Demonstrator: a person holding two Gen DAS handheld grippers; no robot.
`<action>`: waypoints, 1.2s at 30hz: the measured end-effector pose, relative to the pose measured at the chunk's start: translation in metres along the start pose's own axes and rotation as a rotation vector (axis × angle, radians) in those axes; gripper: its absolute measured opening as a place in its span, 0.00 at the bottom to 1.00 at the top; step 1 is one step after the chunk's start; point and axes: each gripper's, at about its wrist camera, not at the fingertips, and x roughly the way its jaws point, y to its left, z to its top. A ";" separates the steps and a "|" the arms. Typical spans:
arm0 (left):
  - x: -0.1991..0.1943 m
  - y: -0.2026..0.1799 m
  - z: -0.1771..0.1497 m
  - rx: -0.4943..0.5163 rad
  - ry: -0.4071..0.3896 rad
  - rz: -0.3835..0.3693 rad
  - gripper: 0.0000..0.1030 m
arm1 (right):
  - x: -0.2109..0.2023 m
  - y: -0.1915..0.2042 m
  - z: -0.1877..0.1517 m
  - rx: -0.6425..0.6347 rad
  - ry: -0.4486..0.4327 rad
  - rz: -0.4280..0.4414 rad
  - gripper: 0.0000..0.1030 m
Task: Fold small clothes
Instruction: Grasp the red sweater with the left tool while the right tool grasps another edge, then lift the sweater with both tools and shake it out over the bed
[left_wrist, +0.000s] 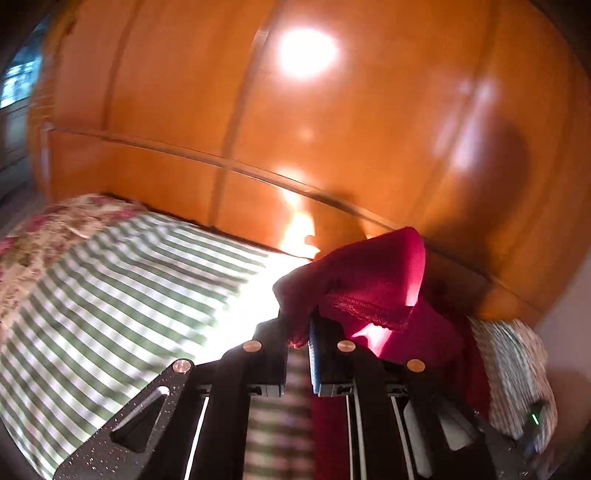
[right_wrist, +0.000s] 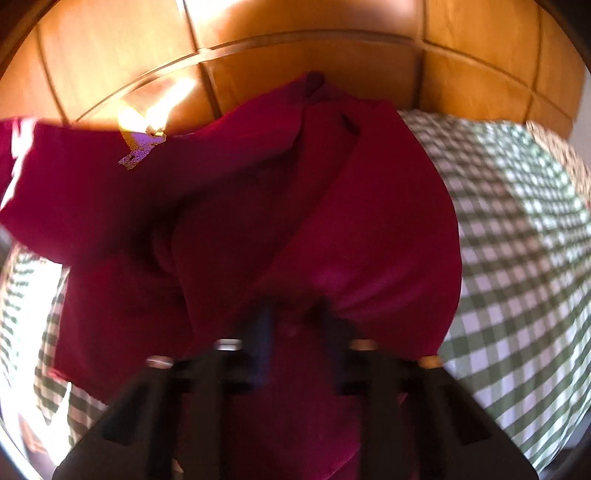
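A dark red garment (left_wrist: 369, 288) hangs from my left gripper (left_wrist: 300, 332), which is shut on a hemmed edge of it and holds it above the bed. In the right wrist view the same red garment (right_wrist: 258, 206) fills the middle, bunched and creased. My right gripper (right_wrist: 295, 317) is blurred; its fingers are close together with red cloth pinched between them. A small sparkly patch (right_wrist: 135, 157) shows on the cloth at the upper left.
A green-and-white checked sheet (left_wrist: 122, 295) covers the bed (right_wrist: 524, 258). A floral cover (left_wrist: 48, 236) lies at the far left. An orange wooden headboard (left_wrist: 332, 129) rises behind, with bright glare on it. A pale woven thing (left_wrist: 517, 369) sits at the right.
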 end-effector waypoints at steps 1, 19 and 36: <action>0.005 0.011 0.010 -0.018 -0.009 0.044 0.08 | -0.009 -0.003 0.002 -0.020 -0.021 0.002 0.00; 0.058 0.098 0.031 -0.125 0.110 0.308 0.48 | -0.018 -0.262 0.125 0.202 -0.109 -0.584 0.00; 0.029 0.036 -0.131 -0.070 0.479 -0.254 0.60 | -0.025 -0.135 -0.024 0.203 0.163 0.294 0.67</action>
